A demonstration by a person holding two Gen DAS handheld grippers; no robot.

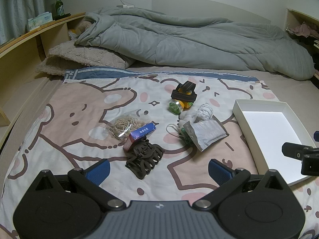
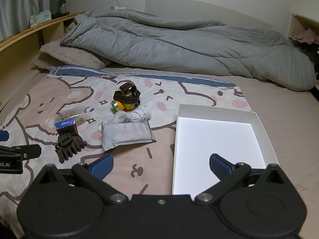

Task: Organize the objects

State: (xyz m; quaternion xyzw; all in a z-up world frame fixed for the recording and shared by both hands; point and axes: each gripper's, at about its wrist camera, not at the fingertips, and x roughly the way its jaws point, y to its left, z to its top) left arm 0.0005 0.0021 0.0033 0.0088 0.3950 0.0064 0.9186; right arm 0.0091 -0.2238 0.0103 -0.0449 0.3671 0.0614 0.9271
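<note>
Start of sorting: both left gripper (image 1: 158, 166) and right gripper (image 2: 160, 164) hovered with jaws released, nothing held. Hair claw (image 1: 144, 158), headlamp (image 1: 182, 97) and packet (image 1: 205, 134) lay on the bed beside the empty white box (image 2: 216, 139). Next: grab one, likely the claw.

The hair claw (image 1: 144, 160), card box (image 1: 139, 136) and headlamp (image 1: 182, 99) lie left of the tray (image 1: 257, 103).

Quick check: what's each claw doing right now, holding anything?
Left claw: open wide, empty, above the brown hair clip.
Right claw: open wide, empty, at the near edge of the white box.
</note>
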